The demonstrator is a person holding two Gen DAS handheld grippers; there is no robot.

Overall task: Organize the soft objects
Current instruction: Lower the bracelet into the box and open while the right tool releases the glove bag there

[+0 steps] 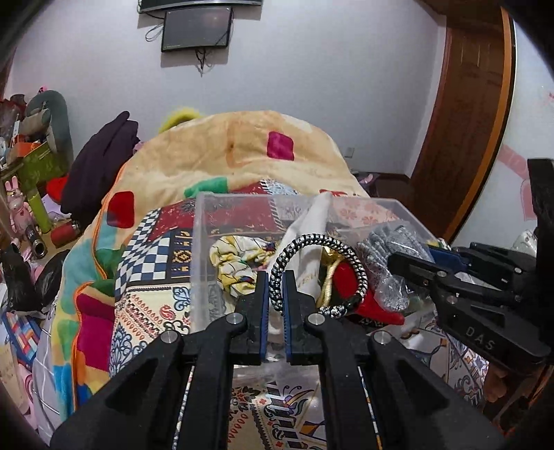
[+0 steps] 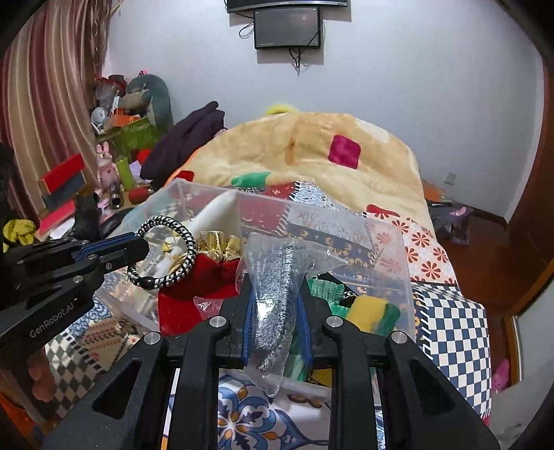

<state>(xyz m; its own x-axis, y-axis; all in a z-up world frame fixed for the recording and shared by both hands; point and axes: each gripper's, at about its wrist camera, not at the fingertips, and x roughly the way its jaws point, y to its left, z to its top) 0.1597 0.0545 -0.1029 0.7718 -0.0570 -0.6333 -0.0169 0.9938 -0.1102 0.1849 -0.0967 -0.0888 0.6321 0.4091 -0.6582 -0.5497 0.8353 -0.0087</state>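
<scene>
A clear plastic bin (image 1: 200, 242) (image 2: 391, 249) stands on the patterned bedspread. My left gripper (image 1: 276, 287) is shut on a black-and-white braided cord loop (image 1: 318, 266) and holds it over the bin; the loop also shows in the right wrist view (image 2: 166, 252). My right gripper (image 2: 275, 304) is shut on a clear bag of grey knit fabric (image 2: 273, 297), held above the bin's near edge; the bag also shows in the left wrist view (image 1: 391, 263). Inside the bin lie a red and gold pouch (image 2: 207, 277), a white cloth (image 1: 311, 235), a yellow patterned cloth (image 1: 235, 263) and a green-yellow item (image 2: 367, 308).
A rolled yellow blanket (image 1: 242, 152) lies behind the bin. A dark garment (image 1: 100, 166) and a cluttered shelf with toys (image 2: 121, 145) are at the left. A wooden door frame (image 1: 460, 138) is at the right. A screen (image 2: 287, 27) hangs on the wall.
</scene>
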